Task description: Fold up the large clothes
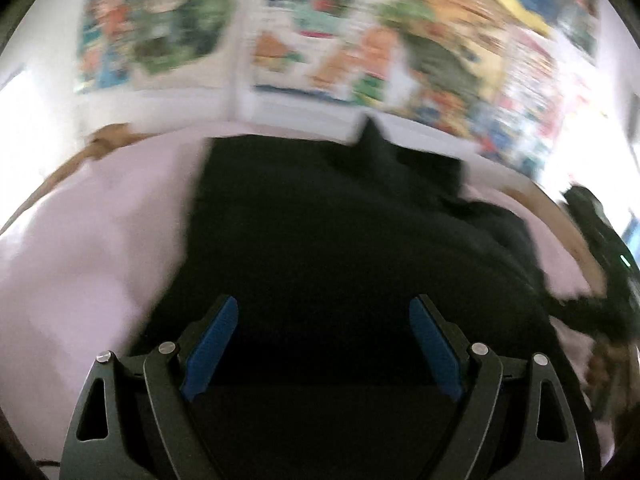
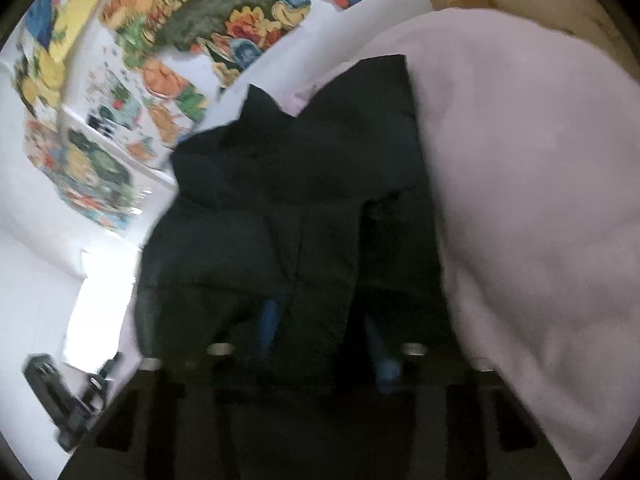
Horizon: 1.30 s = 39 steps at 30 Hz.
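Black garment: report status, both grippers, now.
Left gripper open, empty, over the black garment. Right gripper shut on a fold of it. Garment bunched on pale pink sheet. Nothing in the way.

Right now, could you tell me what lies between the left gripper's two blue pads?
Only the black garment, spread on the pale pink sheet; the left gripper is open above it, in the left wrist view.

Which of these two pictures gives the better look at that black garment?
The right wrist view: the black garment shows its folds and far corners on the pink sheet. The left wrist view shows a blurrier, featureless dark mass.
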Motion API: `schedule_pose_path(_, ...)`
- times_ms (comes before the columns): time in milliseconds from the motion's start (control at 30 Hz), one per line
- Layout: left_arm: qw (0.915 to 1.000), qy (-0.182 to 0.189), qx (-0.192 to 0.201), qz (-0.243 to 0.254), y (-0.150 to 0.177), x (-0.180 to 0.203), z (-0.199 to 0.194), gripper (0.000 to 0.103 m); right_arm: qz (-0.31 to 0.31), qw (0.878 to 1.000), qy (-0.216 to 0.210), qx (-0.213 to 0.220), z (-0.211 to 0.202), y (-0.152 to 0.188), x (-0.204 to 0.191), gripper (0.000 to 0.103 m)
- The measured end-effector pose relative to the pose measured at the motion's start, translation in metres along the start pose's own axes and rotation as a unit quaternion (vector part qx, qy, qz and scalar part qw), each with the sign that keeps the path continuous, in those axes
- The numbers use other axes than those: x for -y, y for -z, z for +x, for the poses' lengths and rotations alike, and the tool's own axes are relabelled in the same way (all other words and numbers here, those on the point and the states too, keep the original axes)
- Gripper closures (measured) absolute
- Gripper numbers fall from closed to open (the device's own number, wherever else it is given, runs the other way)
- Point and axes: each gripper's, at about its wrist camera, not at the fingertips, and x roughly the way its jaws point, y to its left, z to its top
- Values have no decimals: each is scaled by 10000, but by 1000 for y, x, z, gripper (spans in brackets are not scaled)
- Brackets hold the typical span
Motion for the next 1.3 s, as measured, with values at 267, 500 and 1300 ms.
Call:
schedule_pose_path(267, 9982, -529, -6, -272, -7, -45, 18, 19, -764, 9937, 377, 733, -44, -17, -21, 98)
schedule_pose_path(500, 9946, -814, -645, 5, 7, -53, 68, 18, -1418, 9801, 1349, 321, -8, 3, -16, 98)
schedule_pose_path(1300, 9922, -982, -727, -262, 21, -77, 75, 1, -1997, 9590, 2008, 66, 0, 16, 8, 78)
